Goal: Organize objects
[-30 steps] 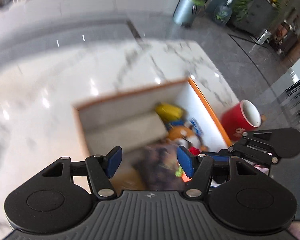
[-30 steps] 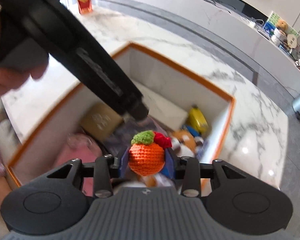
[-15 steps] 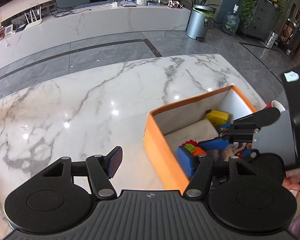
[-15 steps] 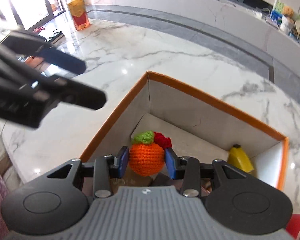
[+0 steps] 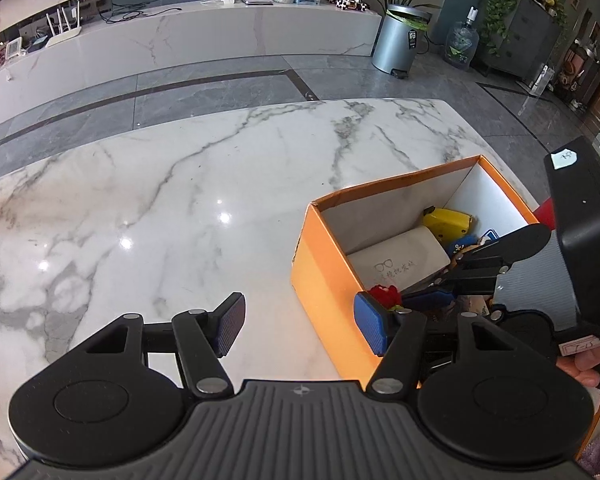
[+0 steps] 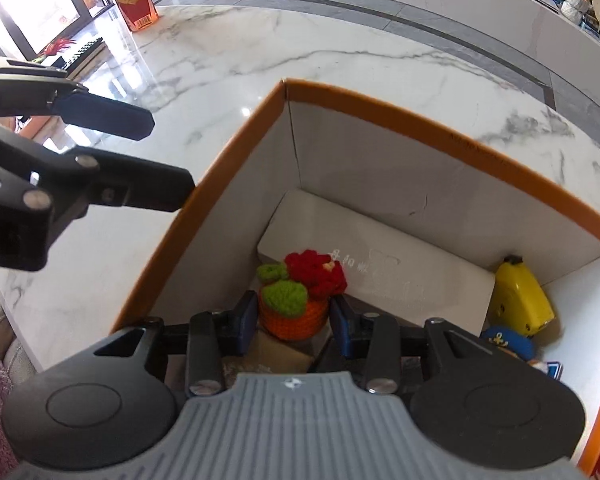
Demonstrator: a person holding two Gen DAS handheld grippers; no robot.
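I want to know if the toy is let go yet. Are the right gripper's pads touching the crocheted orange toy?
Touching. The right wrist view shows both blue pads of the right gripper pressed against the sides of the crocheted orange toy, above the orange box.

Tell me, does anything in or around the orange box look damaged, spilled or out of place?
Nothing stands out. The orange box sits upright on the marble table, nothing spilled around it. Inside, the white case and yellow toy lie loosely. The right claw holds the crocheted orange over them.

Daylight is glaring off the marble desk (image 5: 180, 184); grey floor tiles (image 5: 204, 92) are stretching toward a long white counter (image 5: 204, 40).
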